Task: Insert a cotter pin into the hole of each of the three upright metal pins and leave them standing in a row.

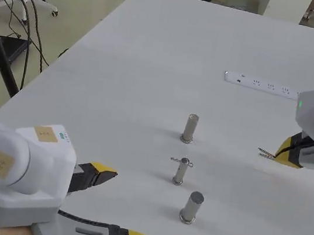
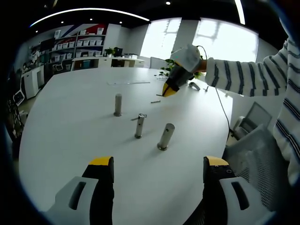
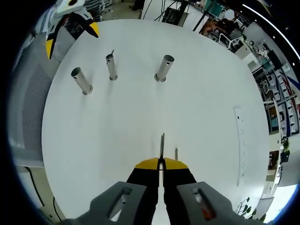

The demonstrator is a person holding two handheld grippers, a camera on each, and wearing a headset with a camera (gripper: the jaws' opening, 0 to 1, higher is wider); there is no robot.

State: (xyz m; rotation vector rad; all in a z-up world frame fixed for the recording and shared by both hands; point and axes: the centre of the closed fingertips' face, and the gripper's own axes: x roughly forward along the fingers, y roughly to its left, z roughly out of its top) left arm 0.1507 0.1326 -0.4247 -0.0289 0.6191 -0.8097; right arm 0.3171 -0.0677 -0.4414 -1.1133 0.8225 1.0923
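Three metal pins (image 1: 189, 128) in the centre. Two cotter pins, one in the centre (image 1: 182, 161) and one at the right edge (image 1: 266, 153). One power strip (image 1: 260, 84), upper right.

Left tool (image 2: 158, 163) jaws wide apart, right tool (image 3: 161, 164) jaws together

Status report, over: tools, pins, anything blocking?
Left tool open. Right tool shut on cotter pin. Middle pin fitted; near pin, far pin bare. Nothing blocking.
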